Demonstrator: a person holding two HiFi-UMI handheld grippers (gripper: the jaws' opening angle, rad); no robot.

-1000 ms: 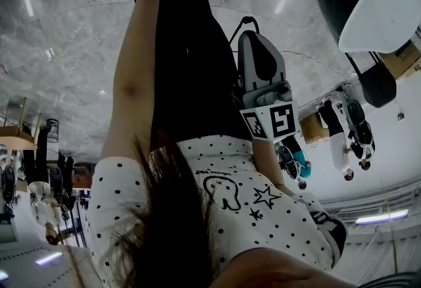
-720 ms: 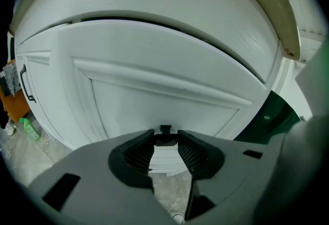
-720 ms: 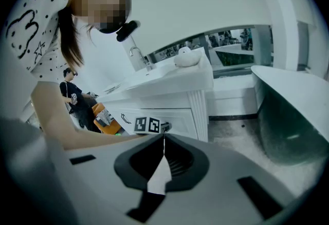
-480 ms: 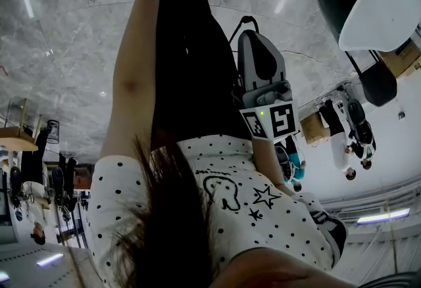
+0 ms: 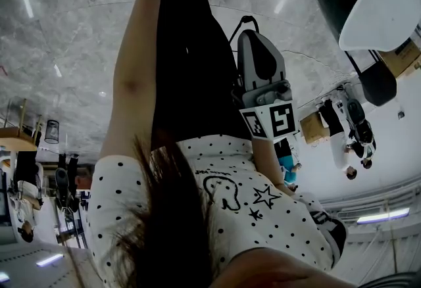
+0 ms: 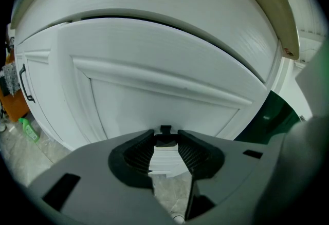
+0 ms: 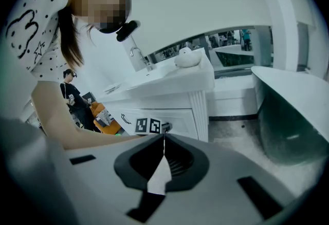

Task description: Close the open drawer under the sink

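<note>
Left gripper [image 6: 166, 139]: jaws stand wide apart and have just been opening. Nothing sits between the ribbed pads, only white panel and a strip of marbled floor [image 6: 169, 195] behind them.

Just ahead of it is the drawer front [image 6: 154, 64], white with a raised moulding, filling most of the left gripper view. A dark gap curves along its top edge under the counter lip [image 6: 277, 18]. We cannot tell whether the drawer is fully in. A black handle [image 6: 23, 82] shows on the neighbouring panel at far left, with a green bottle [image 6: 28, 129] on the floor below it.

Right gripper [image 7: 164, 139]: jaw tips are together, with nothing held.

Beyond it, the left gripper's marker cube [image 7: 148, 125] sits against the white cabinet [image 7: 200, 106] below the countertop [image 7: 175, 77]. A faucet [image 7: 136, 57] and a small white object [image 7: 187, 58] stand on top. The person's forearm [image 7: 67, 121] reaches in from the left. A white tub [image 7: 293, 111] lies at the right.
</note>
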